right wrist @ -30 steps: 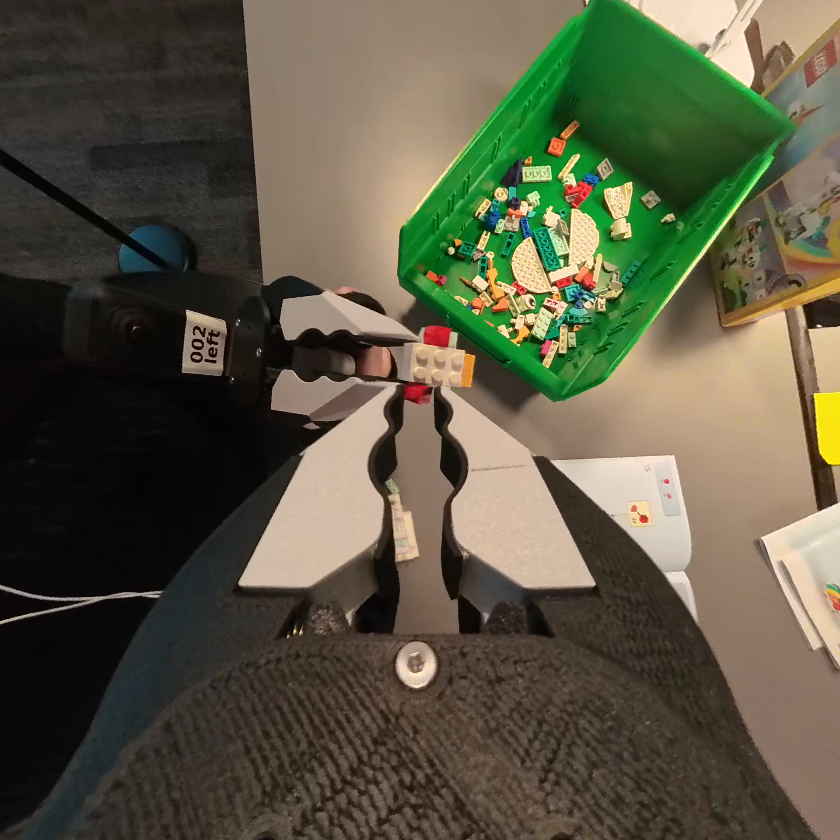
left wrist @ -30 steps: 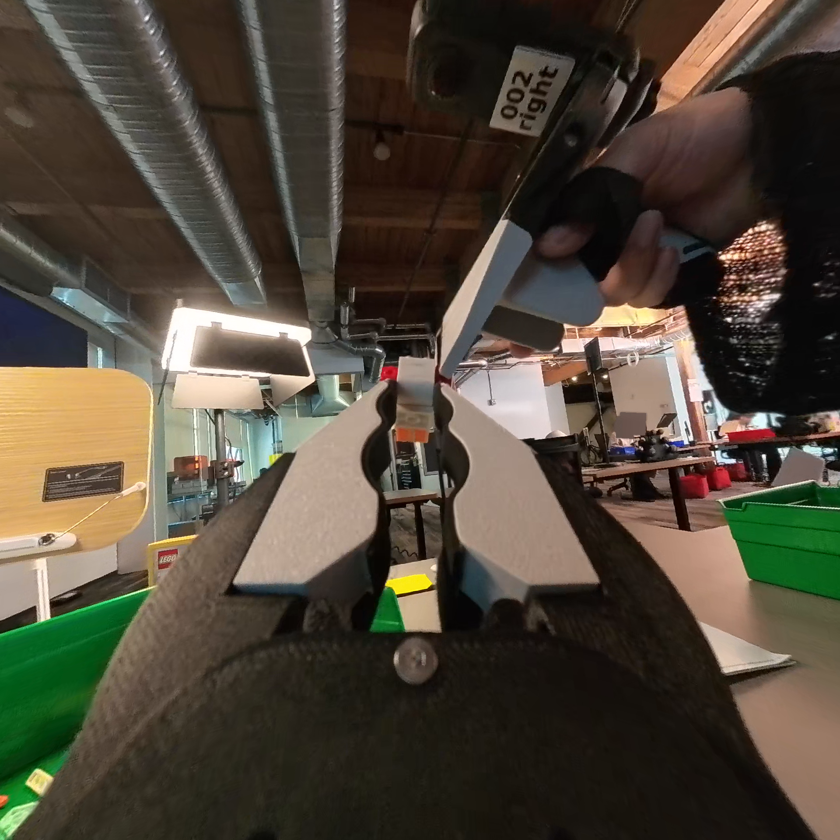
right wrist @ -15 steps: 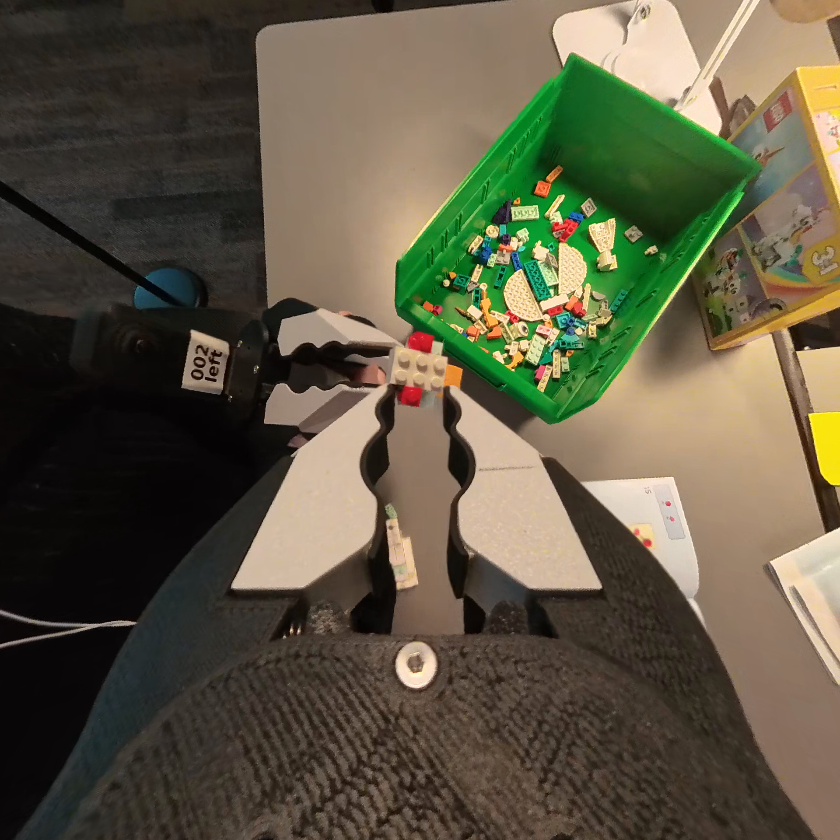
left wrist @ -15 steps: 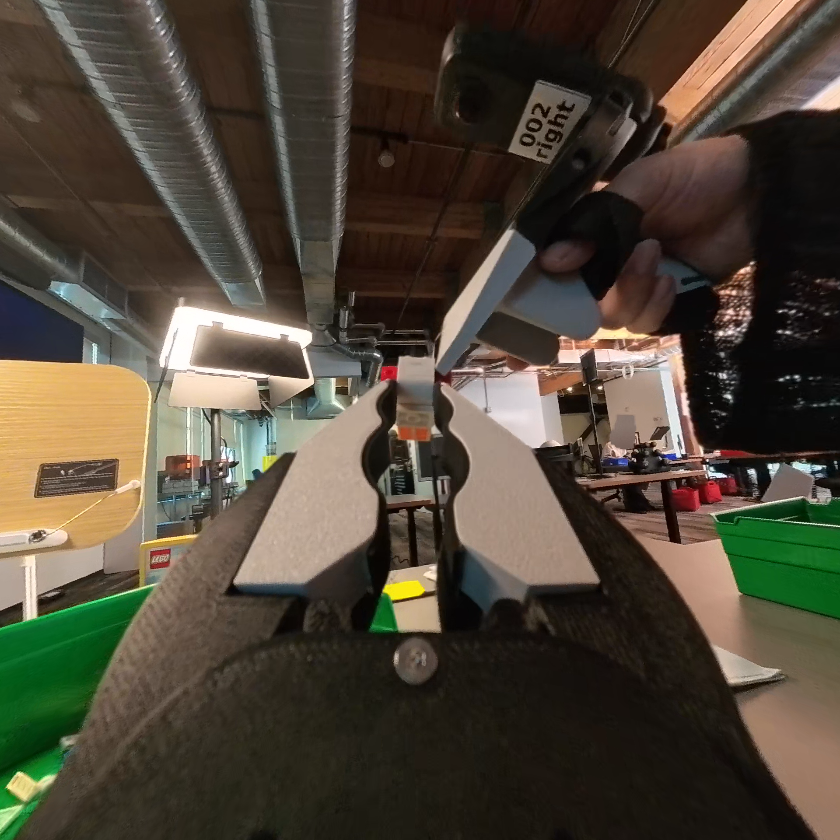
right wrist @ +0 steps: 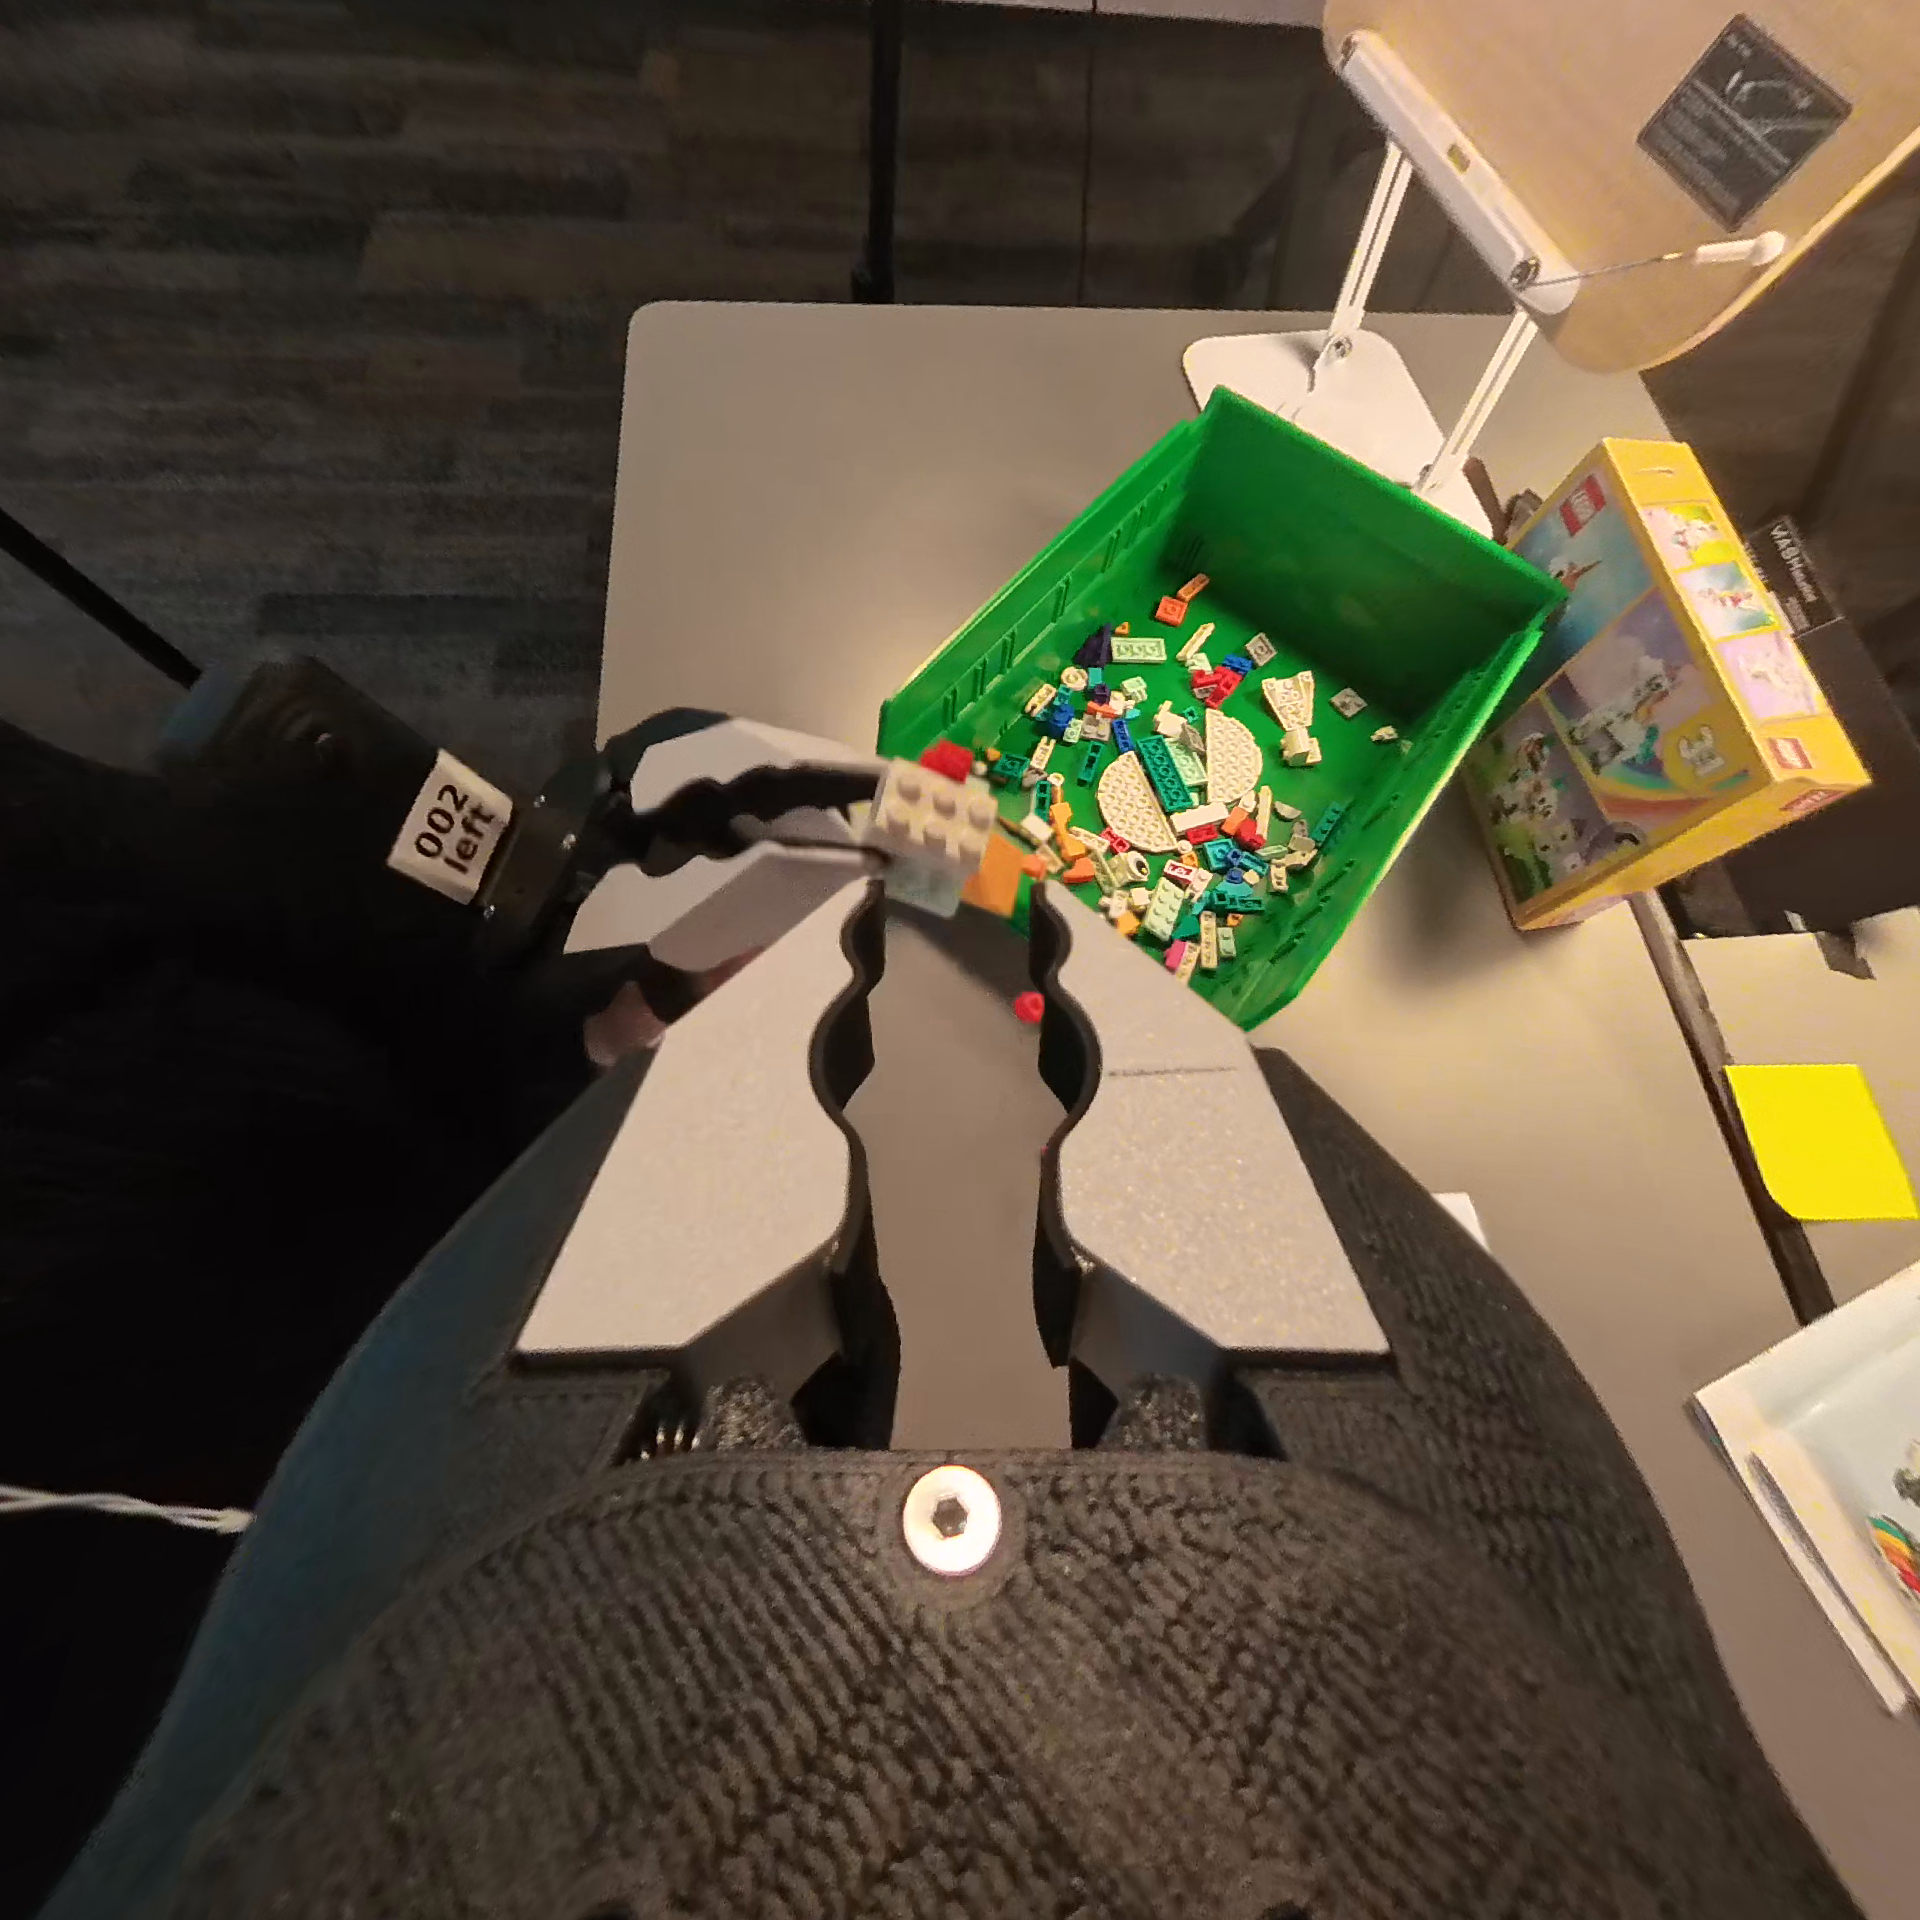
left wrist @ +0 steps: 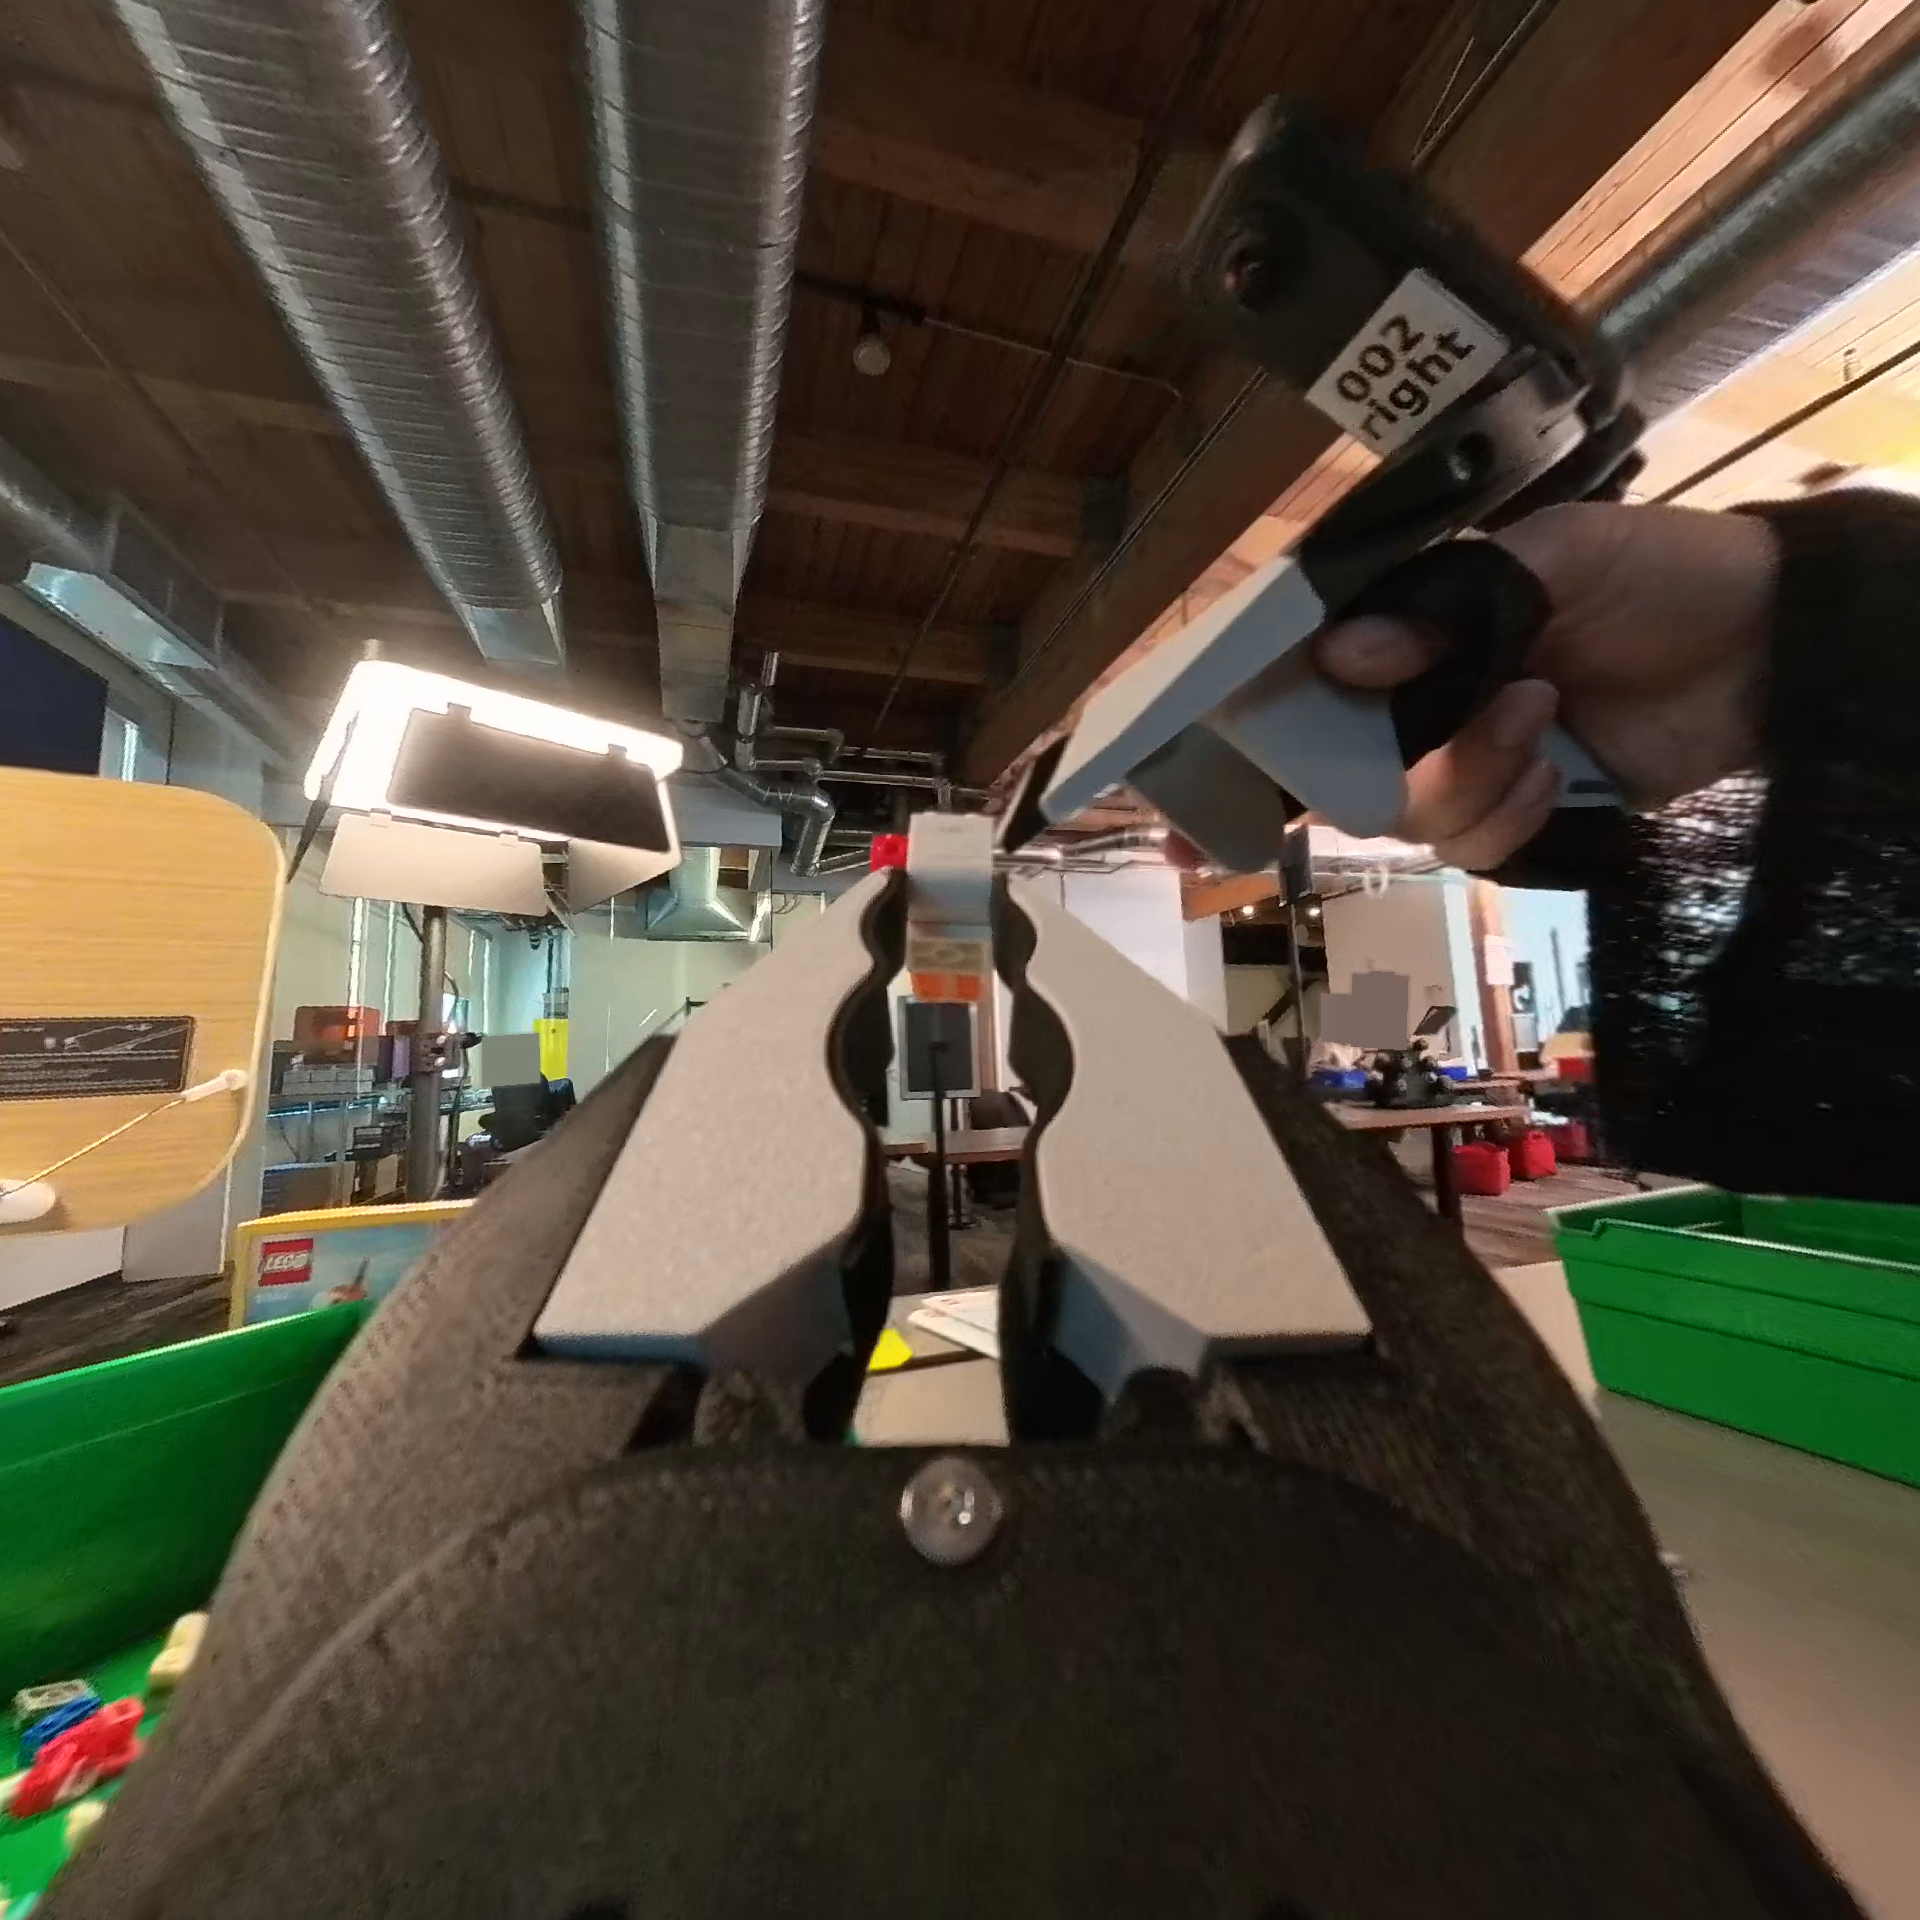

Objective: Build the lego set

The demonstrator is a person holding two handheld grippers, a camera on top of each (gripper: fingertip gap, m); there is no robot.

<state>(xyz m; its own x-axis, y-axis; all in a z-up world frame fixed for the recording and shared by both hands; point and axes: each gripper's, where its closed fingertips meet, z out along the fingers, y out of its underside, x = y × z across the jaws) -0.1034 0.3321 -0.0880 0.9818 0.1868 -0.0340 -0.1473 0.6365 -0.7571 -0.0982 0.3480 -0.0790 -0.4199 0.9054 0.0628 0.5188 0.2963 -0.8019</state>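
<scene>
A small lego assembly (right wrist: pixel 930 821) of light grey, red and orange bricks is pinched between the tips of the left gripper (left wrist: pixel 943 894) and held in the air near the green bin (right wrist: pixel 1382 551) of loose bricks. The right gripper (right wrist: pixel 956 904) is spread, nothing gripped, its tips just beside the assembly. A small red piece (right wrist: pixel 1029 1005) is seen between its fingers, over the grey table (right wrist: pixel 831 468).

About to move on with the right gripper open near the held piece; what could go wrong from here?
1. The left gripper pinches the small brick assembly only at its fingertips, held in the air beside the green bin; a nudge from the open right gripper could knock it loose.
2. A small red piece lies on the table outside the bin and could get lost.
</scene>
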